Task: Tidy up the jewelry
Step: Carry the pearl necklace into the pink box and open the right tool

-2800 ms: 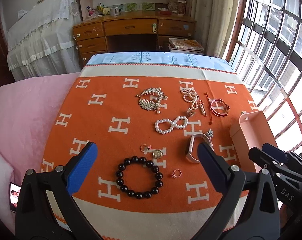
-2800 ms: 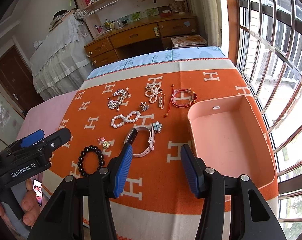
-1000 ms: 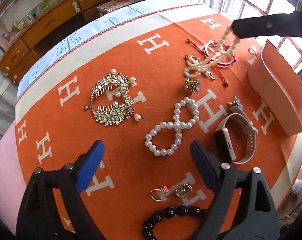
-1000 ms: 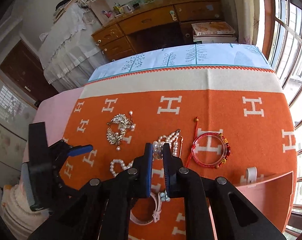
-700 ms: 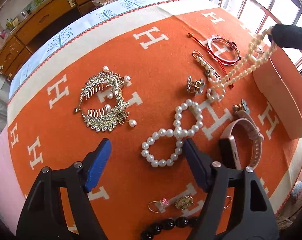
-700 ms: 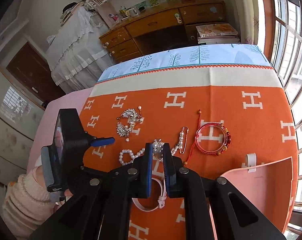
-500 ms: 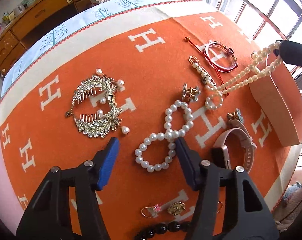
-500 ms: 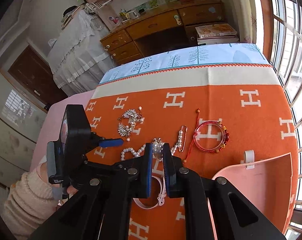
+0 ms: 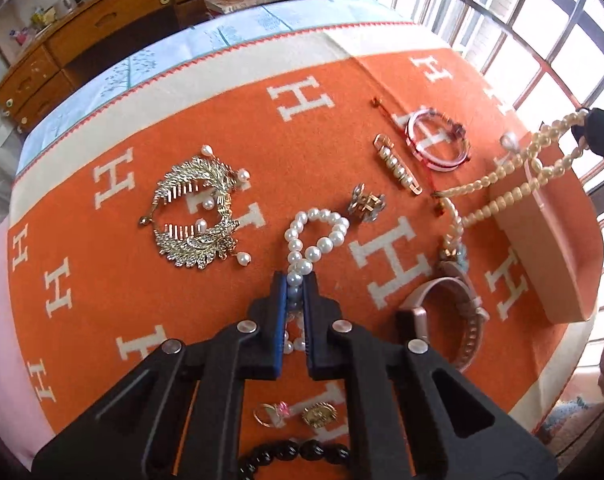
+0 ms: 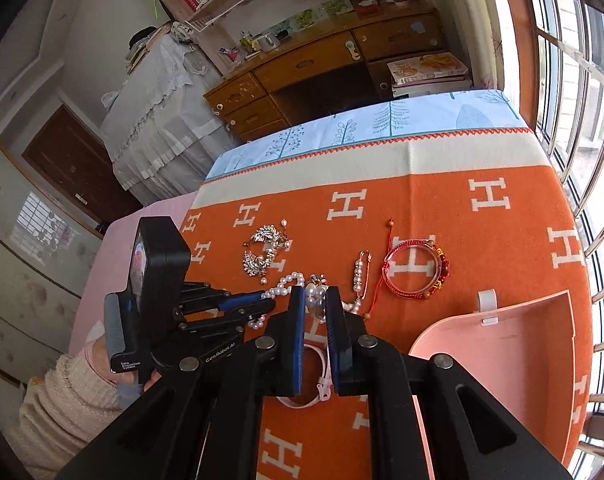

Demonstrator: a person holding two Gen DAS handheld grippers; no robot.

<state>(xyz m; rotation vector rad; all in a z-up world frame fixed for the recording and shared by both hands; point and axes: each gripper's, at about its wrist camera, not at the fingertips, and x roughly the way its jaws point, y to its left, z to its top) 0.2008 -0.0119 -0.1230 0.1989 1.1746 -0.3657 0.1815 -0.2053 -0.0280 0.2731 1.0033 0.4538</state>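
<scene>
My left gripper [image 9: 295,280] is shut on the white pearl bracelet [image 9: 316,228], which lies twisted in a figure eight on the orange blanket [image 9: 229,120]. My right gripper [image 10: 316,300] is shut on a long pearl necklace [image 9: 502,178] and holds it in the air, so the strand hangs across the edge of the pink box [image 9: 558,248]. The box's open inside shows in the right wrist view [image 10: 502,360]. The left gripper also shows in the right wrist view [image 10: 261,302].
On the blanket lie a gold leaf hair comb [image 9: 193,216], a small gold clip [image 9: 368,202], a pearl pin [image 9: 398,168], a red bracelet [image 9: 438,144], a pink watch [image 9: 446,320], two rings [image 9: 293,414] and a black bead bracelet [image 9: 293,454]. Windows stand at the right.
My left gripper has closed on the pearl bracelet. My right gripper has carried the pearl necklace further right, over the pink box.
</scene>
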